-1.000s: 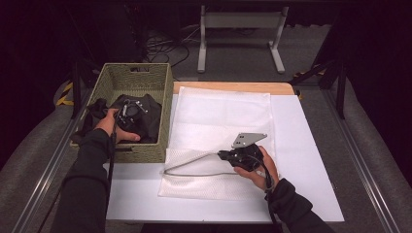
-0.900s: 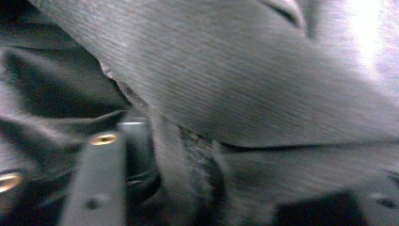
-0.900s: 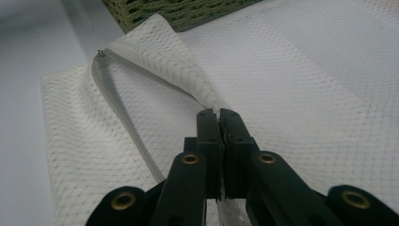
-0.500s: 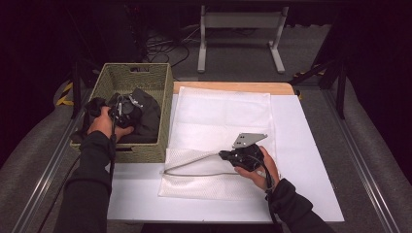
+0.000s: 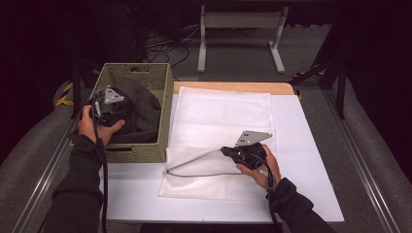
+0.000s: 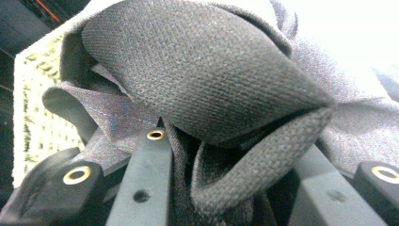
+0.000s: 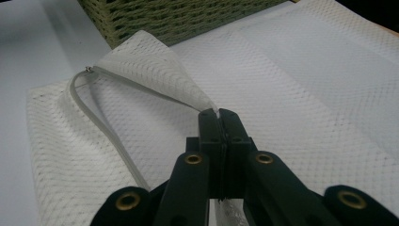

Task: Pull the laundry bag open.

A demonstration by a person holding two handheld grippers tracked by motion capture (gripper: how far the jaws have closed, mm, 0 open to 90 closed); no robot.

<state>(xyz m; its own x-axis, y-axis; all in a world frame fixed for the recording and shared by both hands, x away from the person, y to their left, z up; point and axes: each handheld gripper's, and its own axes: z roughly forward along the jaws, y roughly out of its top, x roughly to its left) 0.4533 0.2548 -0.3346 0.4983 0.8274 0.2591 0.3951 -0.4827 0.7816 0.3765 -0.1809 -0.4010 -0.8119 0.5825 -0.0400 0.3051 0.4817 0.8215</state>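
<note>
Left tongs [image 5: 127,104] buried in the dark cloth [image 5: 141,111] inside the basket [image 5: 163,114] in the high view, tips hidden; in the left gripper view, folds of the same cloth [image 6: 207,84] bunched between the jaws and over them, contact point covered, rest of the garment cut off at the top and right edges. Basket floor hidden under the cloth. Right tongs [image 7: 219,117] pressed together on the lifted edge of the white mesh bag [image 7: 155,75], the pinched part out of sight between the jaws. Bag interior not discernible. Both forearms cut off at the bottom edge. Dark background beyond the desk [image 5: 311,160] too dim to make out.
</note>
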